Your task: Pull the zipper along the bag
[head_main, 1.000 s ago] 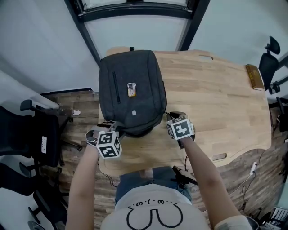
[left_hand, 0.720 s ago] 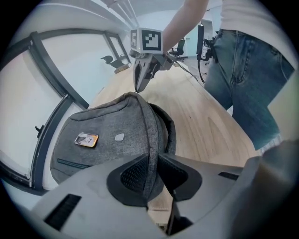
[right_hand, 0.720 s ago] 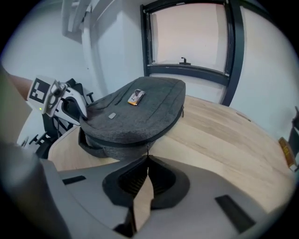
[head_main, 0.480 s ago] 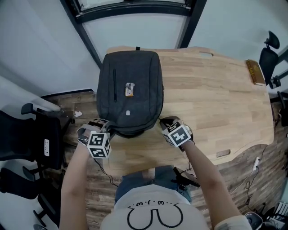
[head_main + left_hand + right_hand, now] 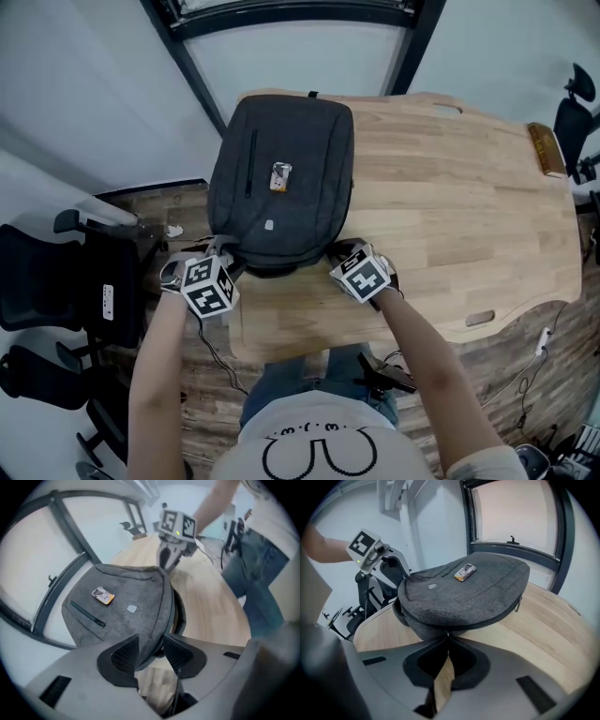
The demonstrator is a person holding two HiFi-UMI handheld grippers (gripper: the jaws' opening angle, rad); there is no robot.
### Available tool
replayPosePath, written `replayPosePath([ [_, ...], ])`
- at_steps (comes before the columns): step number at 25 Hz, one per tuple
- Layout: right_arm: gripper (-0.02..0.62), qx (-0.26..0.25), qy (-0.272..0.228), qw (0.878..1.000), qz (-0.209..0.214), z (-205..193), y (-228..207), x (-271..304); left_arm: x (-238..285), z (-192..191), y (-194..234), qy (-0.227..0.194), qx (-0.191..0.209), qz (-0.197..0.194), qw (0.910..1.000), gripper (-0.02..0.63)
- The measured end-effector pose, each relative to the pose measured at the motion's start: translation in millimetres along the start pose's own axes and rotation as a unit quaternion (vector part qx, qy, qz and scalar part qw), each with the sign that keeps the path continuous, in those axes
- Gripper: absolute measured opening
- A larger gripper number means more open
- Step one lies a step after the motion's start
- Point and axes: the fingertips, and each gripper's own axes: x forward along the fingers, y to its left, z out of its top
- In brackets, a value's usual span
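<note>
A dark grey backpack [image 5: 281, 187] lies flat on the wooden table [image 5: 450, 216], with an orange-and-white tag [image 5: 278, 176] on top. My left gripper [image 5: 223, 259] is at the bag's near left corner. Its jaws have just been opening, and the bag's edge [image 5: 154, 625] still sits between the pads without being pinched. My right gripper [image 5: 339, 255] is at the near right corner. In the right gripper view its tips [image 5: 446, 638] are shut on the small zipper pull [image 5: 447, 633] at the bag's seam. A second pull [image 5: 518, 604] hangs further along the zip.
Black office chairs [image 5: 56, 281] stand on the floor to the left, and another chair [image 5: 577, 103] is at the far right. A brown block [image 5: 547, 150] lies at the table's far right edge. The bag lies close to the table's left edge.
The right gripper has moved left along the bag's near end, closer to its middle. The left gripper has shifted outward to the near left corner.
</note>
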Motion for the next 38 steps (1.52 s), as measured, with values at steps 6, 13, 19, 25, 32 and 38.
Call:
replayPosePath([
  [6, 0.058, 0.11, -0.015, 0.994, -0.009, -3.3, -1.5, -13.3, 10.2, 40.1, -22.6, -0.025, -0.016, 0.035, 0.9989, 0.116],
  [13, 0.058, 0.175, -0.026, 0.984, 0.019, -18.1, 16.8, -34.3, 14.6, 41.7, -23.4, -0.022, 0.021, 0.007, 0.9995, 0.087],
  [19, 0.058, 0.155, 0.001, 0.987, 0.034, -32.6, 63.5, -41.6, 11.4, 28.4, -23.3, -0.005, 0.049, -0.011, 0.9987, 0.089],
  [25, 0.057, 0.117, -0.005, 0.992, 0.035, -26.7, 95.9, -22.1, 15.2, 16.0, 12.7, 0.009, 0.03, 0.047, 0.9984, 0.101],
  [32, 0.061, 0.172, -0.064, 0.983, 0.0, -16.7, 92.5, -5.7, 6.3, 27.1, 8.9, 0.039, 0.076, 0.018, 0.9962, 0.149],
  [38, 0.083, 0.181, -0.082, 0.979, -0.037, -4.1, 94.0, 2.6, 2.6, 74.0, -48.0, -0.029, 0.095, -0.062, 0.9931, 0.213],
])
